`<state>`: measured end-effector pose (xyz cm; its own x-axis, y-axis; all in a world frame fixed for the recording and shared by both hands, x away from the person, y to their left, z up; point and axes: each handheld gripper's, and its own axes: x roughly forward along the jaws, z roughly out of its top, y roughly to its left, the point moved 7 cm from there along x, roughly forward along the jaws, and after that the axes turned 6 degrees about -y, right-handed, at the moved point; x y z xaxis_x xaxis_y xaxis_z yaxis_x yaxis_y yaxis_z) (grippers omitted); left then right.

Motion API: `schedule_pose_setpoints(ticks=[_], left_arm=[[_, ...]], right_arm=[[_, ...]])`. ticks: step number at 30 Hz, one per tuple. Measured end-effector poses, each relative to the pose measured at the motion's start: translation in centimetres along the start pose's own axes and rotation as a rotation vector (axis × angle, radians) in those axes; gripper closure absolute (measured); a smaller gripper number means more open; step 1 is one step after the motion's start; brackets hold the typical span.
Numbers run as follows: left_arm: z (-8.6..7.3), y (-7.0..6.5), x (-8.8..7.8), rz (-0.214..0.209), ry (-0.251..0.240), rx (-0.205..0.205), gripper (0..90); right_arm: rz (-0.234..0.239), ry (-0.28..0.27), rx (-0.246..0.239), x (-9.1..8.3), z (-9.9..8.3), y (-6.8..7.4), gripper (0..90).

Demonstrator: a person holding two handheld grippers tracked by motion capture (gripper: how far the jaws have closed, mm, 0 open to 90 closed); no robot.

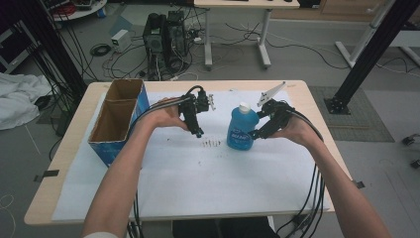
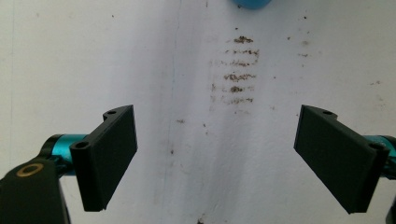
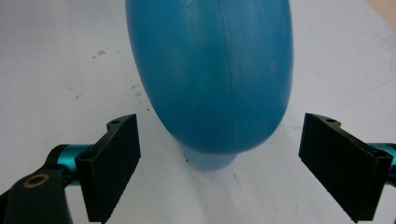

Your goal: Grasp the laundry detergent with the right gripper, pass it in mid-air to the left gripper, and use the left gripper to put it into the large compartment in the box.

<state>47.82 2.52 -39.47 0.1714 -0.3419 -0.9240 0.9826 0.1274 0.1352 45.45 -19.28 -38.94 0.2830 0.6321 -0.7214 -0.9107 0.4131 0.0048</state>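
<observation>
on the left edge of the table (image 1: 74, 134) an open cardboard box (image 1: 119, 119) with blue sides stands on the white paper sheet (image 1: 188, 183) that covers the tabletop. to its right the left hand (image 1: 166, 116) holds the left gripper (image 1: 197, 133) pointing down over the sheet; in the left gripper view its black jaws stand wide apart with nothing between them, above a patch of brown smudges (image 2: 238, 70) on the paper. the same smudges lie just left of the blue bottle (image 1: 242, 128), which stands upright near the middle of the table, white cap on top and a label on its front. further right, the right hand (image 1: 292, 130) brings the right gripper (image 1: 255, 133) in low beside the bottle's right side. in the right gripper view the jaws are spread wide, one on each side of the bottle's rounded blue body (image 3: 210, 74), neither touching it. cables trail from both grippers toward the near edge.
</observation>
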Motion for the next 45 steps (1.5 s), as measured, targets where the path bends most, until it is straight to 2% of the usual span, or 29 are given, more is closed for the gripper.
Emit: schedule_pose_setpoints(ticks=[3,8,11,13,15,18,19,21,26,28,30,32,33,36,37,41,42,45], left_arm=[[-0.1,-0.2,0.1,-0.014,0.0,-0.014,13.3],[-0.2,0.0,0.1,-0.006,0.003,-0.006,13.3],[-0.3,-0.2,0.2,-0.013,-0.002,-0.02,13.3],[-0.3,0.0,0.2,-0.003,-0.002,-0.011,13.3],[-0.4,0.0,0.2,-0.006,0.001,-0.013,13.3],[-0.4,-0.1,0.2,-0.008,0.002,-0.014,13.3],[-0.5,0.0,0.2,-0.004,0.001,-0.012,13.3],[-0.5,-0.2,0.2,-0.014,0.002,-0.024,13.3],[-0.6,-0.1,0.1,-0.007,0.001,-0.018,13.3],[-0.6,-0.1,0.2,-0.005,-0.006,-0.021,13.3],[-0.6,-0.1,0.2,-0.005,-0.001,-0.017,13.3],[-0.6,-0.2,0.3,-0.013,-0.002,-0.028,13.3],[-0.6,0.0,0.3,0.002,0.0,-0.011,13.3],[-0.7,-0.3,0.4,-0.012,-0.001,-0.027,13.3],[-0.7,-0.1,0.3,-0.003,-0.001,-0.018,13.3],[-0.7,-0.1,0.3,-0.002,-0.005,-0.019,13.3],[-0.8,-0.1,0.2,0.003,-0.003,-0.02,13.3],[-0.8,-0.1,0.2,0.0,-0.003,-0.022,13.3]], right_arm=[[0.01,0.005,0.002,0.3,0.0,0.1,11.7],[0.015,0.017,0.003,0.9,0.2,0.3,11.8],[0.014,0.02,-0.01,1.3,0.2,0.2,11.8],[0.011,0.015,-0.013,1.5,0.3,0.3,11.8],[0.014,0.022,-0.004,1.7,0.2,0.5,11.8],[0.013,0.013,-0.031,2.2,0.2,0.3,11.8],[0.012,0.014,-0.014,2.2,0.2,0.4,11.8],[0.015,0.006,-0.016,2.3,0.2,0.4,12.1],[0.023,0.002,-0.015,2.6,0.1,0.5,12.1],[0.037,-0.006,0.008,2.6,0.2,0.6,12.2],[0.037,-0.009,0.004,2.6,0.2,0.6,12.5],[0.035,-0.007,0.001,2.6,0.2,0.5,16.5],[0.036,-0.01,0.003,2.6,0.2,0.5,16.6],[0.043,-0.018,0.015,2.7,0.2,0.5,18.0],[0.046,-0.025,0.004,2.7,0.2,0.4,18.7],[0.043,-0.023,0.021,2.8,0.2,0.5,19.1],[0.048,-0.022,0.013,2.9,0.2,0.5,23.0],[0.045,-0.019,0.022,3.0,0.1,0.5,23.1]])
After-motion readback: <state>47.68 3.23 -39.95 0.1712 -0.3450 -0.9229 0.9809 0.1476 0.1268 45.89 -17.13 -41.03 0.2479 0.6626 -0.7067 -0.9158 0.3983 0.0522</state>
